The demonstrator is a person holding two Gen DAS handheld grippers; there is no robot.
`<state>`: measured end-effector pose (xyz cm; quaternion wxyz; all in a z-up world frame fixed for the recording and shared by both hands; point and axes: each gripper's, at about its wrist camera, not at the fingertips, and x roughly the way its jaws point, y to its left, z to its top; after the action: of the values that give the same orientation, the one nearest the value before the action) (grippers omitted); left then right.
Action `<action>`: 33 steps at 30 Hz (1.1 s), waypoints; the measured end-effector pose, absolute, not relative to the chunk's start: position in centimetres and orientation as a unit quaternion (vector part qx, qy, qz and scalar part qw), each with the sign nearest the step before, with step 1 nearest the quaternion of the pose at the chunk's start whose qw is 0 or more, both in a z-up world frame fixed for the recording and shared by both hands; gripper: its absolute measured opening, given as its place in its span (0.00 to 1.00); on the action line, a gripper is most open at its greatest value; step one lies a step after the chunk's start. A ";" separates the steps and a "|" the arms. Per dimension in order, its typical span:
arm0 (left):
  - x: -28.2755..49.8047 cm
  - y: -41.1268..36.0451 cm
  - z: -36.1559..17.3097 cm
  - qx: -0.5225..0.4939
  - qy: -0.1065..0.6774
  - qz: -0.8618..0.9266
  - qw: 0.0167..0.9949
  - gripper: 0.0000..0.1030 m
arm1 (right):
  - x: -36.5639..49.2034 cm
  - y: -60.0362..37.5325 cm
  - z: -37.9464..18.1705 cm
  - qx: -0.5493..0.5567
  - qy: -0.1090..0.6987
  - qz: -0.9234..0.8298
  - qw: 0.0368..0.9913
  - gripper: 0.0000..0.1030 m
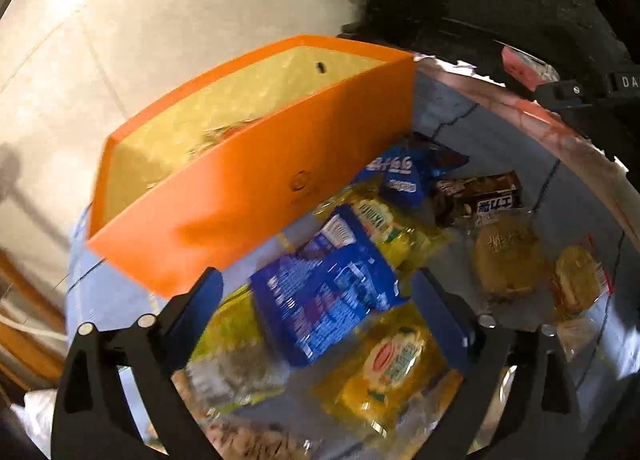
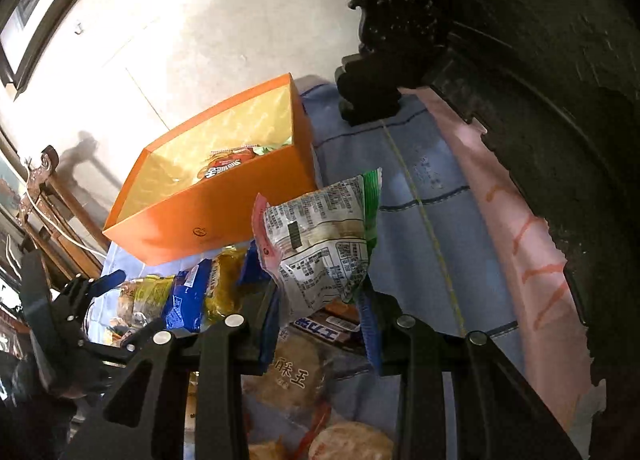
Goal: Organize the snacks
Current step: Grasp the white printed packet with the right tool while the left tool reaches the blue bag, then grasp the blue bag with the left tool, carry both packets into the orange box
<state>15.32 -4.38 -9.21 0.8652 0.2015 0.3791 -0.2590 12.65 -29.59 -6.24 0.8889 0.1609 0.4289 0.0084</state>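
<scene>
An orange box (image 1: 248,175) with a yellow lining stands on the blue cloth; in the right wrist view the orange box (image 2: 224,215) holds a red snack packet (image 2: 226,165). My left gripper (image 1: 316,300) is open wide above a blue snack packet (image 1: 324,292), which lies on yellow packets (image 1: 392,372) with the pads clear of it. My right gripper (image 2: 320,300) is shut on a white and green snack packet (image 2: 324,236), lifted above the pile just right of the box. The left gripper (image 2: 80,300) shows at the left of the right wrist view.
Loose snacks lie on the blue cloth (image 2: 424,227): a chocolate bar (image 1: 480,195), a blue bag (image 1: 400,175), round pastries in clear wrap (image 1: 508,256). Dark carved furniture (image 2: 520,59) rises at the back right. A pale wall is behind the box.
</scene>
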 end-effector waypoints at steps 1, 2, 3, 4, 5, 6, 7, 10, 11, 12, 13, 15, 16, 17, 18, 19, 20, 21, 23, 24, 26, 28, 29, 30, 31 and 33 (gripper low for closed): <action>15.9 -4.7 -9.8 0.200 0.386 -0.270 0.859 0.91 | 12.7 -29.6 -6.3 0.160 0.430 0.009 0.888 0.34; 16.7 -4.9 -10.8 0.206 0.395 -0.273 0.853 0.91 | 12.6 -29.6 -6.3 0.162 0.431 0.010 0.888 0.34; 17.1 -5.0 -11.7 0.213 0.402 -0.273 0.848 0.87 | 12.6 -29.6 -6.3 0.164 0.431 0.011 0.887 0.34; 18.0 -5.1 -13.2 0.215 0.431 -0.281 0.830 0.64 | 12.6 -29.6 -6.2 0.167 0.430 0.012 0.887 0.34; 18.8 -4.8 -14.0 0.186 0.461 -0.293 0.817 0.63 | 12.6 -29.7 -6.1 0.169 0.429 0.012 0.887 0.34; 19.2 -4.5 -13.9 0.164 0.467 -0.291 0.819 0.58 | 12.6 -29.8 -6.0 0.168 0.429 0.013 0.888 0.34; 19.1 -4.5 -13.4 0.163 0.468 -0.296 0.817 0.50 | 12.5 -29.8 -5.8 0.165 0.427 0.011 0.889 0.34; 18.4 -4.6 -11.9 0.181 0.461 -0.275 0.824 0.27 | 12.6 -30.0 -5.8 0.169 0.427 0.010 0.888 0.34; 18.2 -4.5 -11.5 0.179 0.463 -0.272 0.825 0.19 | 12.6 -30.0 -5.8 0.171 0.427 0.012 0.888 0.34; 18.0 -4.4 -11.3 0.179 0.467 -0.267 0.823 0.18 | 12.5 -29.8 -5.8 0.173 0.427 0.017 0.888 0.34; 17.7 -4.2 -11.1 0.179 0.470 -0.263 0.824 0.15 | 12.5 -29.6 -5.8 0.174 0.427 0.020 0.887 0.34; 17.2 -3.9 -11.0 0.179 0.478 -0.258 0.820 0.12 | 12.6 -29.2 -5.8 0.171 0.431 0.025 0.886 0.34; 16.8 -3.7 -10.8 0.175 0.481 -0.259 0.819 0.07 | 12.6 -29.1 -5.6 0.170 0.430 0.028 0.886 0.34; 16.7 -3.4 -10.7 0.167 0.482 -0.263 0.819 0.00 | 12.6 -28.9 -5.5 0.171 0.429 0.033 0.887 0.34; 16.5 -3.0 -10.2 0.148 0.479 -0.262 0.825 0.00 | 12.6 -28.8 -5.3 0.170 0.428 0.036 0.887 0.34; 16.5 -2.4 -10.0 0.128 0.479 -0.265 0.827 0.00 | 12.7 -28.7 -5.0 0.169 0.425 0.037 0.888 0.34; 16.5 -1.7 -9.5 0.105 0.478 -0.267 0.830 0.00 | 12.7 -28.6 -4.8 0.169 0.422 0.039 0.890 0.34; 16.4 -1.1 -9.1 0.085 0.475 -0.268 0.834 0.00 | 12.8 -28.6 -4.6 0.170 0.420 0.040 0.891 0.34; 16.5 -0.5 -8.7 0.066 0.471 -0.264 0.839 0.00 | 12.7 -28.4 -4.3 0.171 0.418 0.043 0.891 0.34; 16.5 -0.3 -8.7 0.063 0.472 -0.261 0.839 0.00 | 12.6 -28.3 -4.2 0.170 0.416 0.047 0.892 0.34; 16.5 -0.6 -9.0 0.087 0.464 -0.239 0.849 0.00 | 12.4 -28.2 -4.0 0.170 0.415 0.052 0.892 0.34; 16.5 -1.3 -9.4 0.115 0.447 -0.236 0.855 0.41 | 12.2 -28.1 -3.8 0.170 0.411 0.055 0.894 0.34; 16.4 -1.5 -9.4 0.120 0.442 -0.243 0.855 0.85 | 12.1 -28.2 -3.7 0.171 0.410 0.056 0.894 0.34; 16.1 -1.7 -9.2 0.123 0.424 -0.257 0.860 0.93 | 12.1 -28.3 -3.7 0.172 0.411 0.054 0.894 0.34; 15.9 -1.8 -9.0 0.126 0.409 -0.268 0.863 0.92 | 12.1 -28.4 -3.8 0.174 0.412 0.050 0.893 0.34; 16.1 -2.2 -8.9 0.143 0.406 -0.273 0.860 0.96 | 12.2 -28.7 -3.9 0.178 0.412 0.046 0.892 0.34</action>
<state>16.14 -2.17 -8.91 0.8604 0.1429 0.4057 -0.2733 12.22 -28.72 -3.87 0.8923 0.1778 0.4124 0.0461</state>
